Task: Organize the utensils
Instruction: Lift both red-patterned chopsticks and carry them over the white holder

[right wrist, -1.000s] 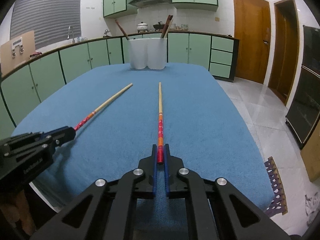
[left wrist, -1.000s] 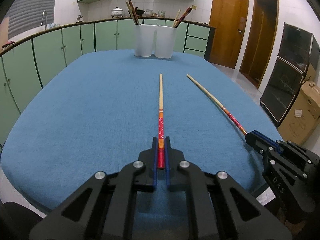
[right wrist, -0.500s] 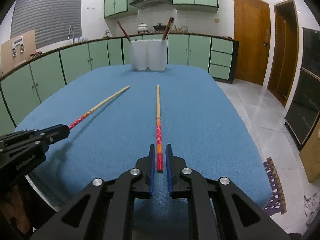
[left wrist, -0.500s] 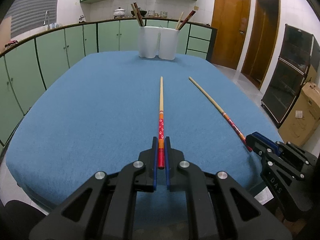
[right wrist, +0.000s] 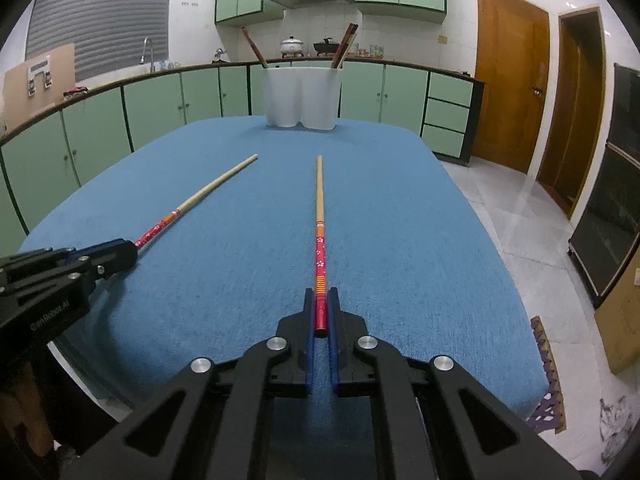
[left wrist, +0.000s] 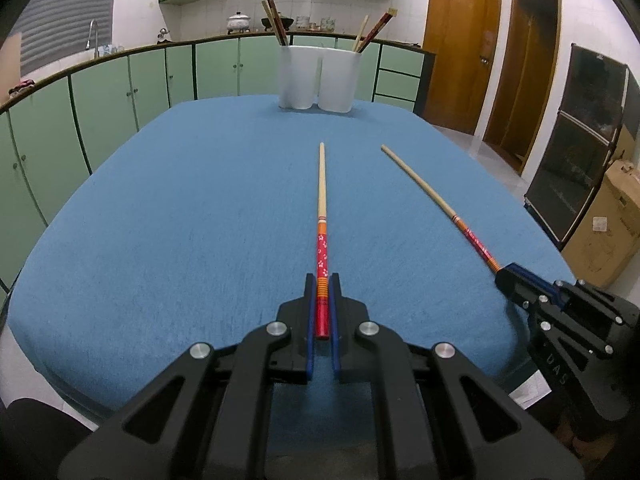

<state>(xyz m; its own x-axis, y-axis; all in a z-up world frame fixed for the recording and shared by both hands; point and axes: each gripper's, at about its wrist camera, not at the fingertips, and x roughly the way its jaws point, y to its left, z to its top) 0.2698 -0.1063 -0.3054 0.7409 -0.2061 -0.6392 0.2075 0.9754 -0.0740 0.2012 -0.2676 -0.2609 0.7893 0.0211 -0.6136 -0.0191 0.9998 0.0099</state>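
Left claw (left wrist: 321,280) clamps left chopstick (left wrist: 321,216) | right claw (right wrist: 320,294) clamps right chopstick (right wrist: 319,216) | tips point toward far white holders (right wrist: 303,98) | blue worktop (right wrist: 400,220)

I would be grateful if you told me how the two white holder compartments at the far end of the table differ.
The left compartment holds dark chopsticks leaning left; the right compartment holds chopsticks leaning right. In the left wrist view, the right compartment includes a pale chopstick, while the left compartment shows only dark ones. Both are white, upright, touching side by side on the blue table.
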